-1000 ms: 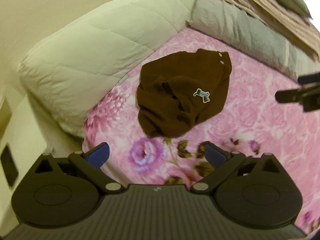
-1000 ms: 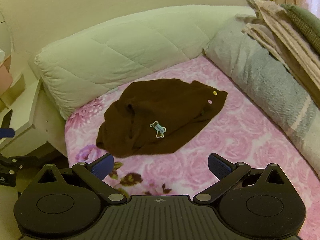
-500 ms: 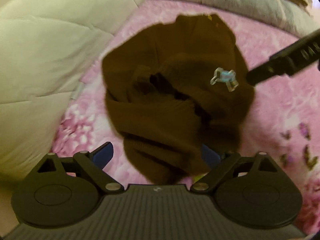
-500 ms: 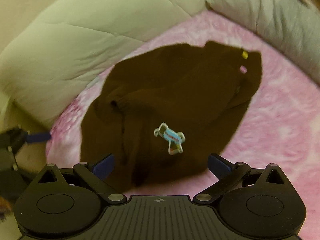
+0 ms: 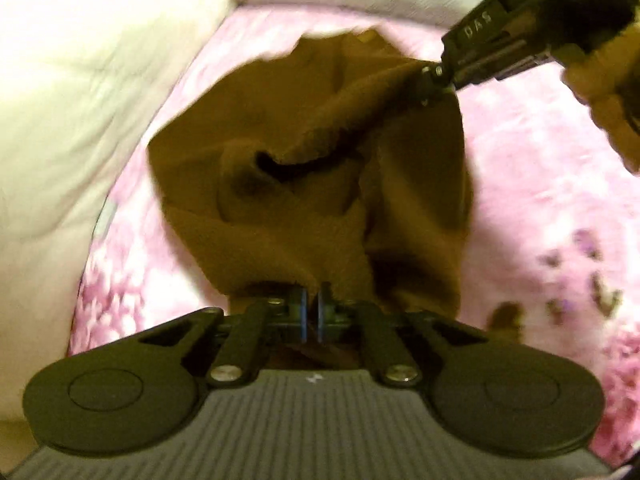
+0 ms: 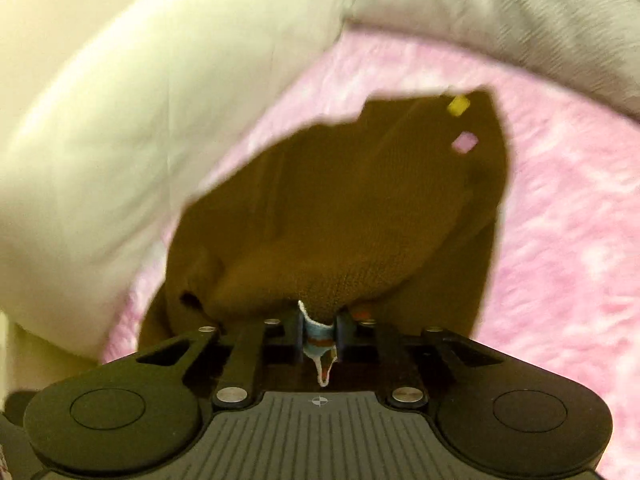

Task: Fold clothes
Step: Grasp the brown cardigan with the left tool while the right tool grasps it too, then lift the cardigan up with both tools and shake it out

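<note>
A crumpled brown knit garment (image 5: 312, 184) lies on the pink floral bed cover (image 5: 552, 184). My left gripper (image 5: 310, 312) is shut on the garment's near edge. In the left wrist view my right gripper (image 5: 436, 76) pinches the garment's far right part and lifts a ridge of cloth. In the right wrist view my right gripper (image 6: 318, 328) is shut on the brown garment (image 6: 360, 208) at its small light-blue patch (image 6: 318, 340). A yellow button (image 6: 458, 105) and a pink button (image 6: 464, 142) show at the garment's far corner.
A pale green quilted duvet (image 5: 80, 92) is bunched along the left and back of the bed, and shows in the right wrist view (image 6: 140, 112). A grey blanket (image 6: 500, 8) lies along the far right. The pink cover (image 6: 568, 220) stretches to the right.
Both grippers moved down onto the garment and closed from open. The left took its near edge, the right took it at the blue patch, and the cloth is pulled up into a ridge.
</note>
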The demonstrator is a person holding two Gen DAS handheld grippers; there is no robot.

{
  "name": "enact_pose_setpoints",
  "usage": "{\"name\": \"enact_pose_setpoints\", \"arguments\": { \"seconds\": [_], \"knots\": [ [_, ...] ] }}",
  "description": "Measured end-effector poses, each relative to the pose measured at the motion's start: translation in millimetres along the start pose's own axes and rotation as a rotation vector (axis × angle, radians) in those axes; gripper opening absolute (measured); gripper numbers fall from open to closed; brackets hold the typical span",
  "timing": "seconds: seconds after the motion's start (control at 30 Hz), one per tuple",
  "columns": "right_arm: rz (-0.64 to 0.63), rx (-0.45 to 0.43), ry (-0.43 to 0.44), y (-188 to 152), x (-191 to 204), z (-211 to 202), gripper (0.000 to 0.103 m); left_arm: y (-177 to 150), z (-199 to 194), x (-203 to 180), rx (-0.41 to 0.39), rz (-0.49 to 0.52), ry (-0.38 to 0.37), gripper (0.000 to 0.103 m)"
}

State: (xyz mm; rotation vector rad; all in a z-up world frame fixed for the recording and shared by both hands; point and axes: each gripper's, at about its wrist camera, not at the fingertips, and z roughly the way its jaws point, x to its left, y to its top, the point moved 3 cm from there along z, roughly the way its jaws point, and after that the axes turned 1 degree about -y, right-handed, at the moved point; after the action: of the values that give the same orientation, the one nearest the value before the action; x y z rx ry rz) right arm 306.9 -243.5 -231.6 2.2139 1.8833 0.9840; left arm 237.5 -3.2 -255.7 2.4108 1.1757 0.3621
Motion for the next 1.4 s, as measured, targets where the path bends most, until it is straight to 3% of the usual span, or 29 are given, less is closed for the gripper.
{"name": "enact_pose_setpoints", "arguments": {
  "seconds": [0.1,0.23,0.43,0.6,0.83,0.97,1.13,1.2,1.27,1.4],
  "knots": [
    [0.062,-0.1,-0.021,1,-37,-71,0.012,8,-33,-23,-0.065,0.057,-0.058,0.001],
    [0.182,-0.213,-0.098,-25,-96,-169,0.012,17,-77,-82,-0.122,0.1,-0.188,0.001],
    [0.308,-0.321,-0.177,-125,-176,-325,0.011,22,-140,-231,-0.163,0.195,-0.427,0.001],
    [0.393,-0.385,-0.234,-214,-235,-446,0.012,8,-172,-374,-0.134,0.307,-0.628,0.001],
    [0.576,-0.545,-0.372,-322,-275,-593,0.012,29,-210,-516,-0.149,0.489,-0.823,0.001],
    [0.69,-0.656,-0.484,-386,-285,-674,0.012,45,-240,-588,-0.18,0.627,-0.988,0.001],
    [0.756,-0.797,-0.629,-440,-241,-759,0.012,56,-278,-618,-0.215,0.676,-1.178,0.001],
    [0.751,-0.85,-0.654,-442,-215,-778,0.012,62,-291,-616,-0.233,0.682,-1.226,0.001],
    [0.744,-0.904,-0.678,-443,-189,-797,0.012,79,-298,-608,-0.27,0.679,-1.233,0.001],
    [0.695,-0.988,-0.643,-412,-166,-811,0.012,125,-304,-598,-0.338,0.639,-1.162,0.001]
  ]
}}
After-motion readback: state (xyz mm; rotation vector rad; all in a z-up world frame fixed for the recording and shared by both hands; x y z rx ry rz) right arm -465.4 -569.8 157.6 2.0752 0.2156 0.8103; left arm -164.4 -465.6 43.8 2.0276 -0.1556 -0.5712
